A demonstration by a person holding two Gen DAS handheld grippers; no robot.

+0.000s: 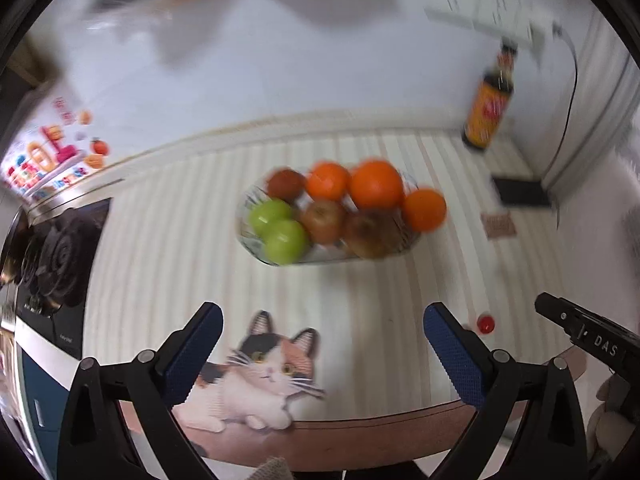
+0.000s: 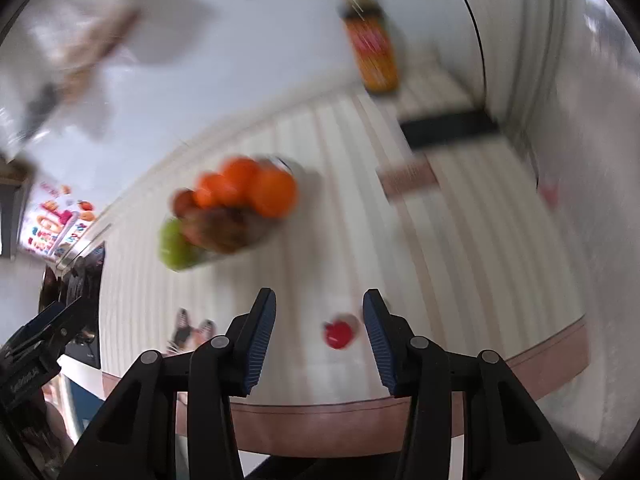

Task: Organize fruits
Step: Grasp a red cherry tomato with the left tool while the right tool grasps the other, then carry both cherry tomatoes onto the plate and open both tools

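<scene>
A clear glass bowl (image 1: 256,246) stands mid-table on a striped cloth. It holds oranges (image 1: 376,184), reddish-brown apples (image 1: 323,221) and green apples (image 1: 285,240). My left gripper (image 1: 322,330) is open and empty, well short of the bowl, above a cat picture (image 1: 260,376). My right gripper (image 2: 319,318) is open and empty. A small red fruit-like object (image 2: 338,334) lies on the cloth between its fingers. The bowl of fruit (image 2: 228,212) shows blurred ahead and left in the right wrist view. The right gripper's body (image 1: 588,332) shows at the right of the left wrist view.
A dark sauce bottle (image 1: 488,104) stands at the far right near the wall, with a black flat object (image 1: 520,192) and a cable beside it. A stove (image 1: 56,256) sits at the table's left. The table's front edge (image 1: 360,436) is just below the grippers.
</scene>
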